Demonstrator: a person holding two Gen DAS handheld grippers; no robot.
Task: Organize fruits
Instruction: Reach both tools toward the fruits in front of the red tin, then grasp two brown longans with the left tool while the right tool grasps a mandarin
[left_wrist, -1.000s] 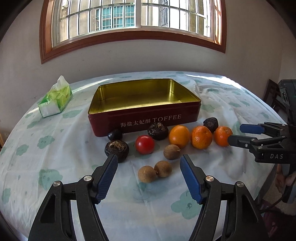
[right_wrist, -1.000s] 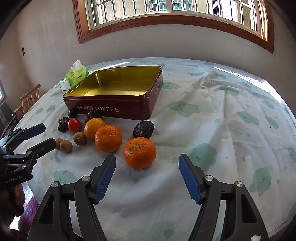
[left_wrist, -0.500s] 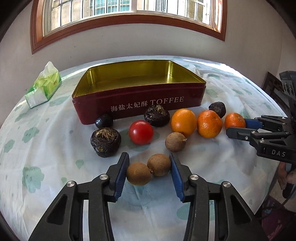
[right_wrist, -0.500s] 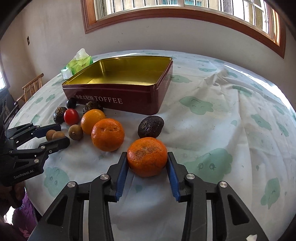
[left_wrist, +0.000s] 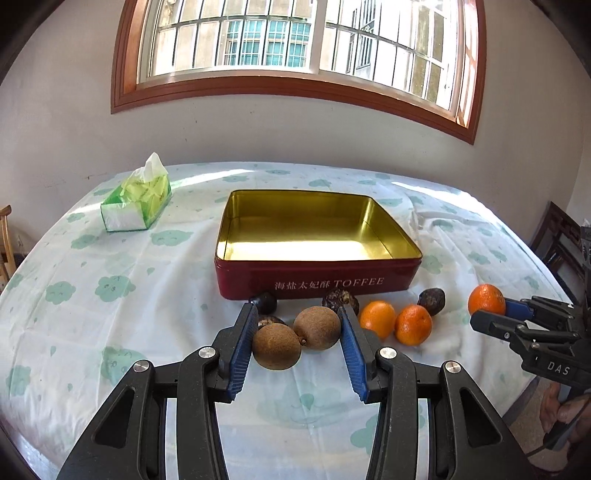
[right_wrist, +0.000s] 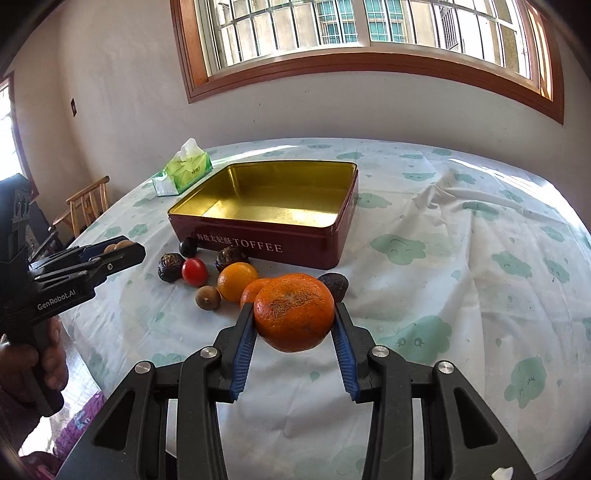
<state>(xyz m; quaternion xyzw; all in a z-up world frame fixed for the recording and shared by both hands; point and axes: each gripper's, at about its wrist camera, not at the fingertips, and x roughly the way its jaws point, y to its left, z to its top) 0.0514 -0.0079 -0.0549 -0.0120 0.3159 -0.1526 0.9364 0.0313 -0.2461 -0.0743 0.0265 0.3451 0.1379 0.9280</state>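
Note:
My left gripper (left_wrist: 297, 332) is shut on two brown round fruits (left_wrist: 277, 350), held side by side above the cloth. My right gripper (right_wrist: 293, 321) is shut on an orange tangerine (right_wrist: 294, 311), also lifted; the left wrist view shows this tangerine (left_wrist: 485, 298) at the right. The open red toffee tin (left_wrist: 317, 282) with a gold inside stands behind the fruit row. On the cloth lie two oranges (left_wrist: 376, 318), a red tomato (right_wrist: 194, 271), one brown fruit (right_wrist: 208, 297) and several dark wrinkled fruits (right_wrist: 171, 266).
A green tissue pack (left_wrist: 137, 201) sits at the table's far left. The round table (left_wrist: 110, 295) has a white cloth with green prints. Wooden chairs (right_wrist: 86, 205) stand off its left side. A wall with a window rises behind.
Both grippers closed on fruit that lay on the cloth, the left on two brown fruits, the right on a tangerine. Both then rose with it and drew back from the tin.

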